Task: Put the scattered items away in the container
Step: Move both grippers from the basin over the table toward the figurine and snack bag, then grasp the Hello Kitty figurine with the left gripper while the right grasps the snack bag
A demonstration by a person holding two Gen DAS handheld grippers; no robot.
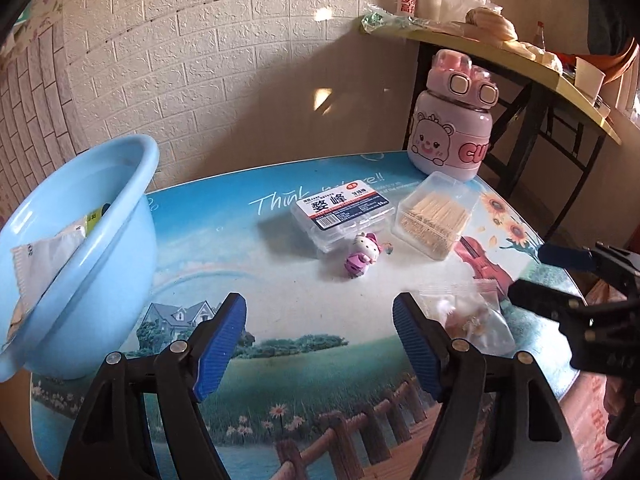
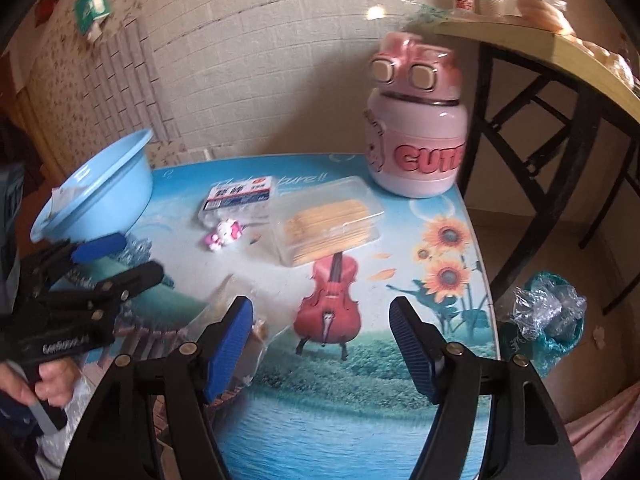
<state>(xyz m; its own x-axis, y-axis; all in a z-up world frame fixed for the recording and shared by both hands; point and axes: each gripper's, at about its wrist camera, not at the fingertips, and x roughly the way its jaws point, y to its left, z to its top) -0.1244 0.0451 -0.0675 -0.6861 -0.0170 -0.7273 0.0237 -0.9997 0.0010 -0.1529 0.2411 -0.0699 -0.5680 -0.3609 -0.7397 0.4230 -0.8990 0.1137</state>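
Observation:
A light blue basin [image 1: 80, 248] stands at the table's left and holds a white packet [image 1: 44, 264]; it also shows in the right wrist view [image 2: 100, 192]. On the table lie a clear floss-pick box [image 1: 340, 210], a clear toothpick box [image 1: 434, 216], a small pink kitty figure [image 1: 362, 258] and a clear snack bag [image 1: 468, 312]. My left gripper [image 1: 320, 340] is open and empty above the table's near side. My right gripper [image 2: 320, 344] is open and empty; the snack bag [image 2: 240, 320] lies by its left finger.
A pink "CUTE" bottle [image 1: 452, 120] stands at the table's far right corner. A yellow side table [image 1: 520, 60] with clutter stands behind. A crumpled plastic bag [image 2: 548, 312] lies on the floor to the right. A brick-pattern wall runs behind the table.

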